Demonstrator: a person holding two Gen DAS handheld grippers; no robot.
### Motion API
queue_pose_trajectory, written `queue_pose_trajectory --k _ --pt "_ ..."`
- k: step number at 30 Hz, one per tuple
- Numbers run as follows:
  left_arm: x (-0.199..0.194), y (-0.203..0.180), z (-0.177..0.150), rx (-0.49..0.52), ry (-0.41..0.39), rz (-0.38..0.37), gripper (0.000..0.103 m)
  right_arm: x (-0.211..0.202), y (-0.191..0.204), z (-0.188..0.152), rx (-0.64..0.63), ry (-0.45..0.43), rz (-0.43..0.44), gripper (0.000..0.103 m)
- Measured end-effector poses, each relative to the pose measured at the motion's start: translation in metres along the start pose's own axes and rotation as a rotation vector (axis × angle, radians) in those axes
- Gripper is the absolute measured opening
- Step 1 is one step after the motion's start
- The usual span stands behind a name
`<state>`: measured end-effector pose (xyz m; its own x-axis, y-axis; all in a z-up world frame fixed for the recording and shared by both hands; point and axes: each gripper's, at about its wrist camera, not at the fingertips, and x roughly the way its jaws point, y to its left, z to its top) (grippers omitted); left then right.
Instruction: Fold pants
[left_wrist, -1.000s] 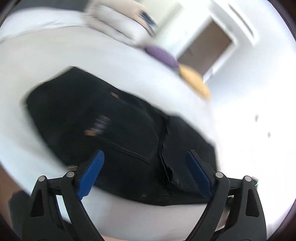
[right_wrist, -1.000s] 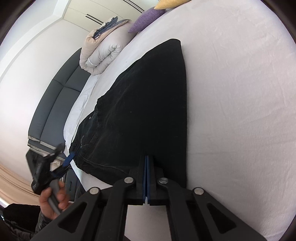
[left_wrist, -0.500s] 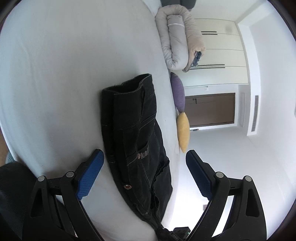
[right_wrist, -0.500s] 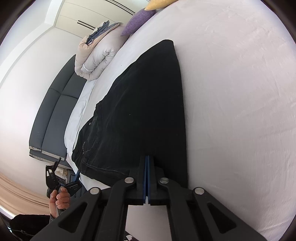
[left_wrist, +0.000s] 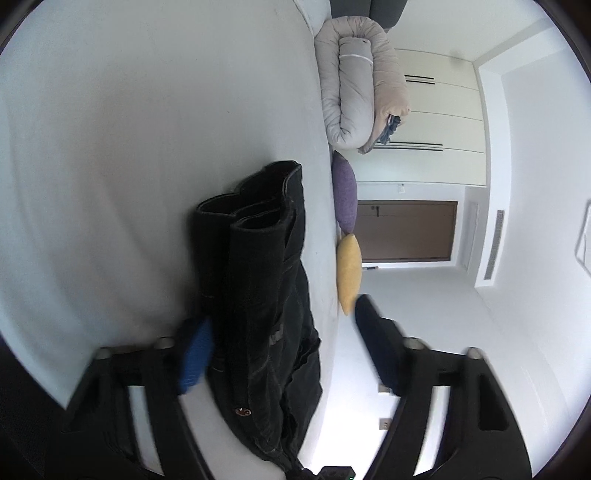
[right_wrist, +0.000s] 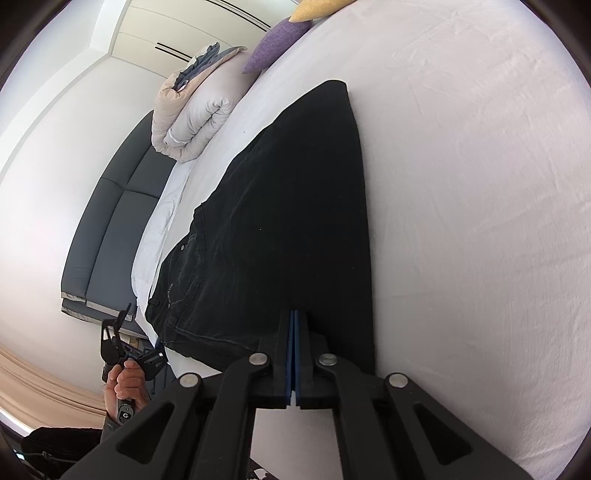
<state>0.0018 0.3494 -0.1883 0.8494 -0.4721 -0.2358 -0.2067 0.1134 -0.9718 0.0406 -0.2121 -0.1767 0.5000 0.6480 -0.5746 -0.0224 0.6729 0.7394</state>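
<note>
The left gripper has its jaws apart, and they have just been closing. The waist end of the black pants is between its two blue pads; the left pad is just beside the cloth, but it is blurred and I cannot tell if it touches, while the other pad stands clearly apart from the cloth, out past the edge of the bed. So this gripper is not yet grasping the pants. The right gripper is clenched, its two blue pads pressed flat together, and its tip is at the near edge of the pants; whether some cloth is caught between the pads is not visible. In the right wrist view the pants lie flat on the white bed, folded lengthwise, with the leg ends pointing to the far side and the waist at the left edge of the bed, where a person's hand holds the left gripper. Along the far edge of the bed lie a rolled duvet, a purple cushion and a yellow cushion. Beside the bed there is a dark headboard.
</note>
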Motion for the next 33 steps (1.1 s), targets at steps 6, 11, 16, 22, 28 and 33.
queue_pose_trajectory --k 6,11,16,22,28,33 --pt "0.007 0.005 0.006 -0.023 0.023 -0.056 0.024 -0.01 0.012 0.003 -0.022 -0.002 -0.023 0.015" --pt "0.002 0.012 0.007 -0.004 -0.006 -0.028 0.016 -0.023 0.047 0.016 -0.079 -0.032 0.01 0.048" --pt "0.001 0.014 0.005 0.053 -0.039 0.033 0.01 0.011 0.097 0.042 -0.162 0.048 0.039 0.034" --pt "0.002 0.016 0.003 0.125 -0.049 0.078 0.008 0.1 0.149 0.066 -0.202 0.214 0.038 0.03" --pt "-0.001 0.024 -0.001 0.158 -0.053 0.093 0.007 0.169 0.169 0.072 -0.196 0.31 -0.008 0.02" --pt "-0.001 0.025 -0.004 0.184 -0.057 0.109 0.007 0.194 0.147 0.072 -0.131 0.342 -0.086 0.0"
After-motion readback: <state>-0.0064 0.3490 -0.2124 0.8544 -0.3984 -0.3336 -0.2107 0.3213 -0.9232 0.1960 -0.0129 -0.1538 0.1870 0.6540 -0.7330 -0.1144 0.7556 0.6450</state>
